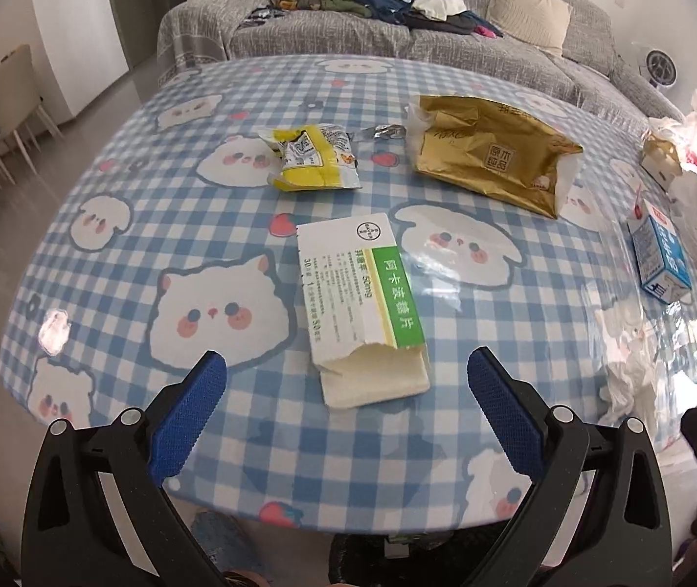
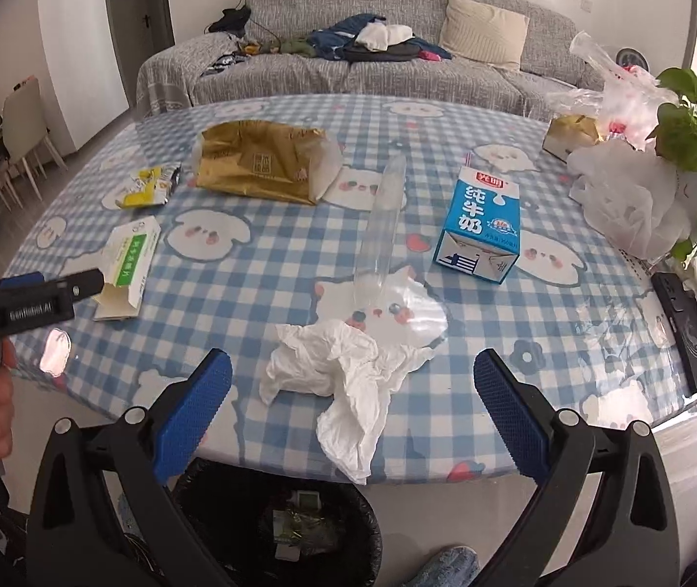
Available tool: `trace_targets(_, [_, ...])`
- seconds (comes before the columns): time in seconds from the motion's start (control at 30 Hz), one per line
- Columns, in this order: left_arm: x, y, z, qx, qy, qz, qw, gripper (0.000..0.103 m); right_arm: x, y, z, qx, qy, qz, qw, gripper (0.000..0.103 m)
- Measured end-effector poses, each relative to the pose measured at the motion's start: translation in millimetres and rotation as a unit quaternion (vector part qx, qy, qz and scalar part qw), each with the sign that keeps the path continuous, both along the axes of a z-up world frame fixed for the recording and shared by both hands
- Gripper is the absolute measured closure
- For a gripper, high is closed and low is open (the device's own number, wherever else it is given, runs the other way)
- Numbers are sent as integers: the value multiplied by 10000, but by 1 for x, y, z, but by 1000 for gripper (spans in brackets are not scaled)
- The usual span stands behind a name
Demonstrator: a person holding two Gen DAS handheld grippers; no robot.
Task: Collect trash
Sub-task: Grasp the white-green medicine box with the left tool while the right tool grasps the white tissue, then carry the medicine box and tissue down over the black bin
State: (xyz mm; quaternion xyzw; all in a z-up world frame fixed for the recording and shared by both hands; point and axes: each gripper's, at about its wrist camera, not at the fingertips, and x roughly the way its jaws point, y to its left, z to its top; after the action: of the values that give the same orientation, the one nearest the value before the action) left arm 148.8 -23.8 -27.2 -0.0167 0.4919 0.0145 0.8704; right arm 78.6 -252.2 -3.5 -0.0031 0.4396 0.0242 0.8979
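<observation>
Your left claw is spread wide and empty, its blue pads standing either side of the torn medicine box that lies flat near you on the counter. That spread looks right for taking the box across its width: the ripped end faces you, so closing there would likely crush the soft flap and give a firm hold.

Your right claw is just as wide and holds nothing. It frames the crumpled tissue, which droops over the near edge of the counter, with a clear plastic wrapper lying just beyond it. The tissue overhangs almost directly above the lined bin on the floor below, so it is probably the quickest piece to clear; pinch it at the bunched middle, or a loose corner may slip out.

Further off, you have a yellow snack wrapper at the far left, a gold foil bag beside it towards the middle, and a blue milk carton on the right. The carton lies on its side and looks stiff; the foil bag is broad and slack, so expect it to fold as you lift. The phone at the right edge and the plant behind the plastic bags are likely not trash, so steer clear.
</observation>
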Motion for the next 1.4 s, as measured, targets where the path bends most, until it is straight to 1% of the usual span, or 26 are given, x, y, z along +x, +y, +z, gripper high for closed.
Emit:
trace_targets(0.17, [19,-9,-7,-16,62,-32,10000,6,10,-3,-13,16,139,-7,9999,9])
trace_targets(0.3, [33,-12,-16,56,146,24,9999,6,23,-2,-28,104,396,59,9991,17])
trace_targets(0.37, [40,-12,-21,63,213,52,9997,6,30,0,-33,100,482,77,9988,19])
trace_targets(0.5, [51,-12,-30,61,306,91,9995,8,39,2,-39,131,633,119,9978,27])
trace_targets(0.57, [56,-13,-33,73,340,89,9994,13,44,2,-42,175,700,126,9973,31])
trace_targets(0.6, [56,-13,-33,64,353,89,9993,14,46,2,-43,192,732,131,9970,35])
trace_targets(0.63, [58,-14,-35,58,375,85,9992,18,48,1,-44,208,774,128,9967,37])
trace_targets(0.67, [60,-14,-36,49,404,71,9991,21,50,0,-45,229,827,123,9962,41])
trace_targets(0.7, [61,-14,-37,42,423,63,9991,22,52,0,-47,252,868,129,9958,46])
trace_targets(0.73, [62,-15,-39,18,458,51,9989,24,53,-1,-48,273,915,145,9953,48])
trace_targets(0.8, [65,-17,-42,-104,529,18,9985,29,54,-1,-51,277,977,158,9947,56])
trace_targets(0.83, [65,-16,-44,-158,551,16,9984,32,55,-2,-52,303,1000,162,9944,58])
trace_targets(0.87, [65,-16,-43,-134,526,19,9985,39,55,-2,-53,343,1029,173,9940,64])
trace_targets(0.9, [65,-17,-43,-113,516,13,9986,42,55,-3,-54,383,1052,189,9935,69])
trace_targets(0.93, [65,-17,-43,-100,509,-10,9987,43,55,-3,-54,415,1059,195,9933,71])
trace_targets(1.03, [64,-17,-43,-119,498,-45,9987,43,56,-2,-54,432,1085,207,9929,89])
trace_targets(1.13, [61,-19,-43,-103,492,-106,9987,43,54,0,-53,421,1059,210,9933,94])
trace_targets(1.4, [47,-23,-34,-105,352,-157,9992,43,47,0,-45,444,892,187,9948,94])
